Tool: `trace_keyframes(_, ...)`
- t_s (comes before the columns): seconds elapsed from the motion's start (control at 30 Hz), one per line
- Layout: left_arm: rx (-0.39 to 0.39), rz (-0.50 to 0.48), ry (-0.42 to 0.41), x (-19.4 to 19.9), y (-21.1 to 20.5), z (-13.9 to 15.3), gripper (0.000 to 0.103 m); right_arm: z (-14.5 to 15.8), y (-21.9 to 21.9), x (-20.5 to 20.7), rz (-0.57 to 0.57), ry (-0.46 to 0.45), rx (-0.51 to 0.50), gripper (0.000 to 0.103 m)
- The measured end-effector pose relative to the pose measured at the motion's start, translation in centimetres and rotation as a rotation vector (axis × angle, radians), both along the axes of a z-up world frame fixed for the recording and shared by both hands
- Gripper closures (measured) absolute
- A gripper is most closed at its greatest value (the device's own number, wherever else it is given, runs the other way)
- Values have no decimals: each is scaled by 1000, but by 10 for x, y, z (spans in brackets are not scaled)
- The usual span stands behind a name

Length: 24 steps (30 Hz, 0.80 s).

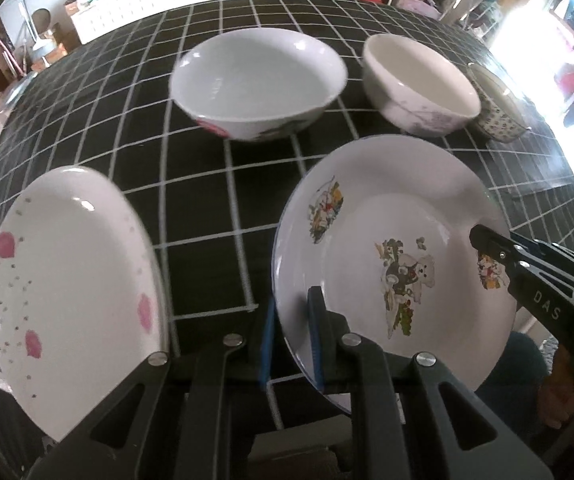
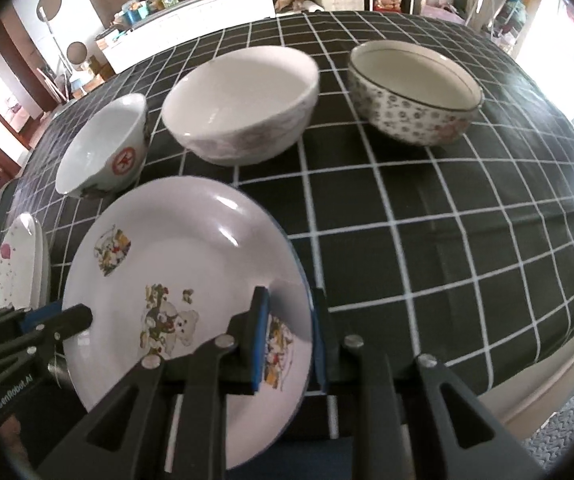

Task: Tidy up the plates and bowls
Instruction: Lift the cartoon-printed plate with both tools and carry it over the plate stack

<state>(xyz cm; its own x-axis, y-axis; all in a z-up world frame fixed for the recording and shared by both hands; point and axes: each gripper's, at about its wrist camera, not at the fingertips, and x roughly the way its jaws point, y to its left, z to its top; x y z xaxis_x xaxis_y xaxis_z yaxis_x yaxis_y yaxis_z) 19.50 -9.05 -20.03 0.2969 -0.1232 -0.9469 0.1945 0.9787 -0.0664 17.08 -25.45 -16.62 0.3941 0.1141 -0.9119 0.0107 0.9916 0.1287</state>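
A white plate with cartoon bear prints (image 1: 367,220) (image 2: 167,240) is held between both grippers, just above the black checked tablecloth. My left gripper (image 1: 293,340) is shut on the plate's left rim, one blue pad above and one below. Its tip also shows in the right wrist view as the left gripper (image 2: 75,318). My right gripper (image 2: 289,340) is shut on the opposite rim, and appears as the right gripper (image 1: 487,240) in the left wrist view. A second plate with pink petals (image 1: 67,280) (image 2: 15,268) lies to the left.
Three bowls stand in a row behind the plates: a red-star bowl (image 1: 259,80) (image 2: 103,148), a cream bowl (image 1: 419,84) (image 2: 243,108) and a blue-patterned bowl (image 1: 495,104) (image 2: 415,96). The tablecloth (image 2: 447,240) drops off at the table's right edge.
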Motion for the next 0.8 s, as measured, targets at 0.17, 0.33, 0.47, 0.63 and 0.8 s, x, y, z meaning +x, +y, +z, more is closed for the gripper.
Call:
trace_keyframes(0.17,-4,14,1,-4,15,-1,89,-1,10,4,26,8,-5,78)
trace_keyframes(0.33,-8,17,-12,-5,14,5,89,-6,11,8,33,26,20,76)
trace_keyframes(0.47,-6,23,-29,-12,25,14,89,-10,7,5,17,34,47,77)
trace_keyframes(0.63,-14,15,-54,-21,36,31,89,-3,12,-1,4,0,51,77)
trace_keyframes(0.8,-13,35,-95,-27,51,52,89,16,26,-2,9,-41,65,77)
